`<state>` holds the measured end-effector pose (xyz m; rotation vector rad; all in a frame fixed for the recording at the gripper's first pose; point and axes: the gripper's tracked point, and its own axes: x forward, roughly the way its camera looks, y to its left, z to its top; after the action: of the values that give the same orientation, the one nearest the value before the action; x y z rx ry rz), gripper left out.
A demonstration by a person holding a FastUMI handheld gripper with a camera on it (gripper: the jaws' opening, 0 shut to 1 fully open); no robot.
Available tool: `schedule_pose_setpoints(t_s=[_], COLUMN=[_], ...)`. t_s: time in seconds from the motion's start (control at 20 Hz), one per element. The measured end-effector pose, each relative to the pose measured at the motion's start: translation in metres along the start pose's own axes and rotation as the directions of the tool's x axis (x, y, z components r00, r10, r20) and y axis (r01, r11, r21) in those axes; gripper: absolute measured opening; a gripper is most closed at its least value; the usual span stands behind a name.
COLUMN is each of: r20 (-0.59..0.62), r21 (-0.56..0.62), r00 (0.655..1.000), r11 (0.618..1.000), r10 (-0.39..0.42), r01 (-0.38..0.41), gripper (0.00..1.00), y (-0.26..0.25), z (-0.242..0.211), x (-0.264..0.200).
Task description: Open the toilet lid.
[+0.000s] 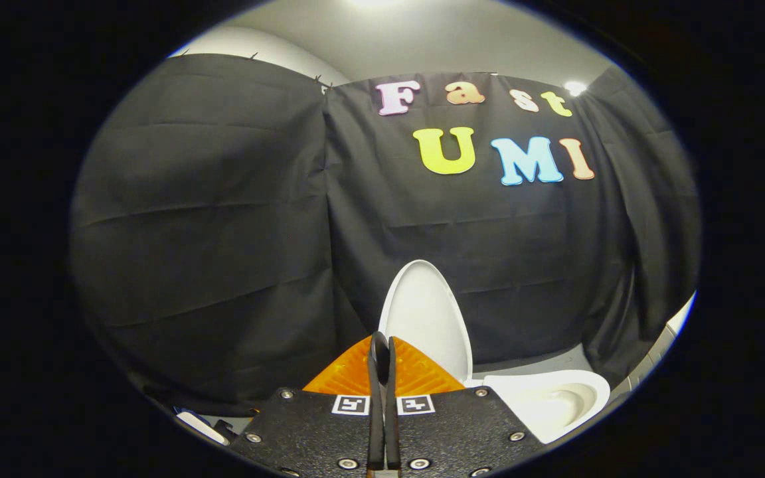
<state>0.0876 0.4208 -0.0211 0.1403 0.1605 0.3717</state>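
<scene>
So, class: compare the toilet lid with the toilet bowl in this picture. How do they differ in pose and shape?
The toilet lid stands raised, nearly upright before the black cloth wall; the toilet bowl lies low, opening upward. The lid is a flat, narrow oval; the bowl is a hollow basin. The lid rises just beyond the shut tongs; the bowl sits off to their right. Both are glossy white.

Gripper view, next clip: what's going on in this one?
A person is working a hand-held gripper in a booth with a white toilet. The toilet lid already stands upright against the black cloth wall, and the open bowl shows below and to the right of it. The orange fingers are pressed together with nothing between them, and the lid sits just beyond their tips. The opening looks done.
</scene>
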Motion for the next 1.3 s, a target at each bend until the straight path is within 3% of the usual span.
schedule_pose_setpoints(t_s=[0.15, 0.55, 0.65, 0.75, 0.85, 0.95, 1.15, 1.3], r20=[-0.015, -0.026, -0.02, 0.061, 0.146, 0.203, 0.32, 0.335], r21=[-0.041, 0.08, 0.142, 0.266, 0.339, 0.332, 0.303, 0.26], r00=[1.0, 0.999, 0.994, 0.98, 0.971, 0.968, 0.946, 0.941], r11=[0.999, 0.996, 0.984, 0.944, 0.912, 0.92, 0.939, 0.964], r10=[-0.004, 0.037, 0.109, 0.187, 0.191, 0.148, 0.059, -0.044], r01=[0.003, -0.035, -0.105, -0.197, -0.23, -0.21, -0.161, -0.048], gripper=[0.01, 0.06, 0.2, 0.34, 0.65, 0.96, 0.95, 0.95], y=[0.006, 0.001, 0.01, 0.014, 0.0, -0.026, -0.09, -0.153], z=[-0.001, -0.001, 0.0, 0.02, 0.046, 0.068, 0.105, 0.115], x=[0.0, -0.004, -0.009, -0.022, -0.042, -0.066, -0.115, -0.142])
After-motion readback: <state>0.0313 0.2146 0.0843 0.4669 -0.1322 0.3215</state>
